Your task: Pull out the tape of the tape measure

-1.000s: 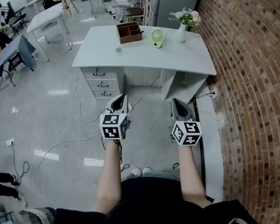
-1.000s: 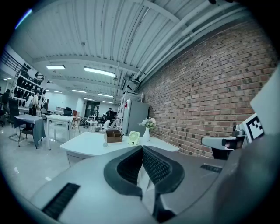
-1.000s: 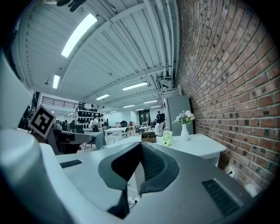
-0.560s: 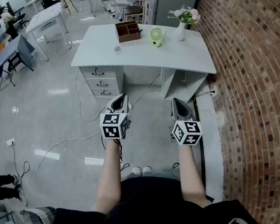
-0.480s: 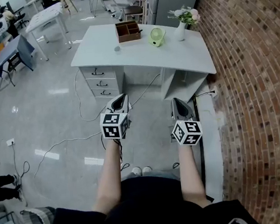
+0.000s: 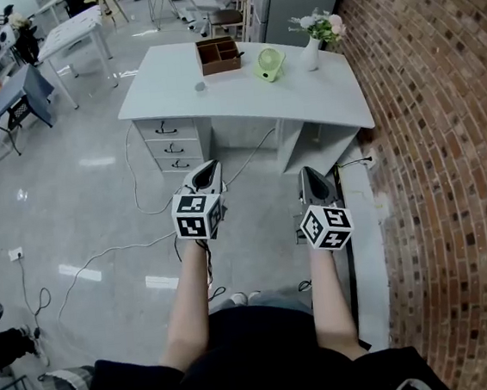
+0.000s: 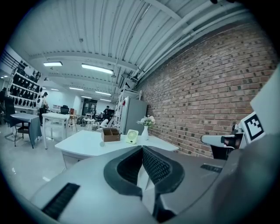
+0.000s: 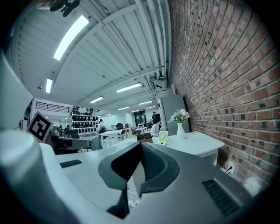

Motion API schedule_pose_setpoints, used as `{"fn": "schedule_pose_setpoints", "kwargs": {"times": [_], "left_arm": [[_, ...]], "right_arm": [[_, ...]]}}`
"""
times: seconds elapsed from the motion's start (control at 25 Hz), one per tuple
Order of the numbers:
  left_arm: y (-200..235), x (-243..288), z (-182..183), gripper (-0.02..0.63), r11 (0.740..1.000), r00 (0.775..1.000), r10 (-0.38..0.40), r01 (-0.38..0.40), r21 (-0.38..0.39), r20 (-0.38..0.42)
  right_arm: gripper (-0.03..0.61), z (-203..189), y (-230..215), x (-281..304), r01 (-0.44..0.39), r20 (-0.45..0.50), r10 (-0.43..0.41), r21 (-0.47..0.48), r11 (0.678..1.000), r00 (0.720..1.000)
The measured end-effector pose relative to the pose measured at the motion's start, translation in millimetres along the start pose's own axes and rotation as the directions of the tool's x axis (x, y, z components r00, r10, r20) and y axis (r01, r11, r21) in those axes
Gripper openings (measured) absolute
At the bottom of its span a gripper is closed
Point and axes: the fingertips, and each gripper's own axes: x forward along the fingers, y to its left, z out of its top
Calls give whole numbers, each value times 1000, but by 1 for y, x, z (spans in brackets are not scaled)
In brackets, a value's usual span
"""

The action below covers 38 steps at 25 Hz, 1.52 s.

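A small grey round object (image 6: 200, 87) lies on the white desk (image 6: 302, 97), left of its middle; it is too small to tell whether it is the tape measure. It also shows in the left gripper view as the same grey object (image 7: 101, 143). My left gripper (image 6: 207, 169) and right gripper (image 6: 311, 176) hang side by side over the floor, well short of the desk's front edge. Both are shut with nothing between the jaws. The left gripper (image 7: 142, 148) and right gripper (image 8: 141, 145) each show their pads pressed together.
On the desk stand a brown wooden box (image 6: 218, 55), a green fan (image 6: 271, 63) and a white vase with flowers (image 6: 317, 39). Drawers (image 6: 172, 145) sit under its left end. A brick wall (image 6: 444, 125) runs along the right. Cables (image 6: 102, 248) trail across the floor.
The head view has shifted a little, so the desk sits slightly further left. Both grippers stay shut in about the same place.
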Motion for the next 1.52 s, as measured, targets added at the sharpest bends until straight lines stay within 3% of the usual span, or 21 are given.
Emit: {"fn": "schedule_pose_setpoints", "kwargs": {"times": [0.36, 0.68, 1.0, 1.24, 1.52], "left_arm": [[20, 13, -7, 21, 1000, 1000, -2, 2, 10, -18], [55, 57, 0, 23, 999, 999, 35, -35, 11, -15], [108, 154, 15, 21, 995, 995, 102, -102, 6, -10], [148, 232, 28, 21, 989, 989, 142, -140, 41, -48], [203, 329, 39, 21, 980, 977, 197, -197, 12, -80]], "right_arm": [[3, -7, -11, 16, 42, 0, -42, 13, 999, 999], [2, 3, -28, 76, 30, 21, -30, 15, 999, 999], [3, 17, -65, 196, -32, 54, 30, 37, 999, 998], [3, 18, -99, 302, -71, 29, 69, 69, 995, 997], [3, 19, -122, 416, -124, -34, 126, 63, 990, 991]]}}
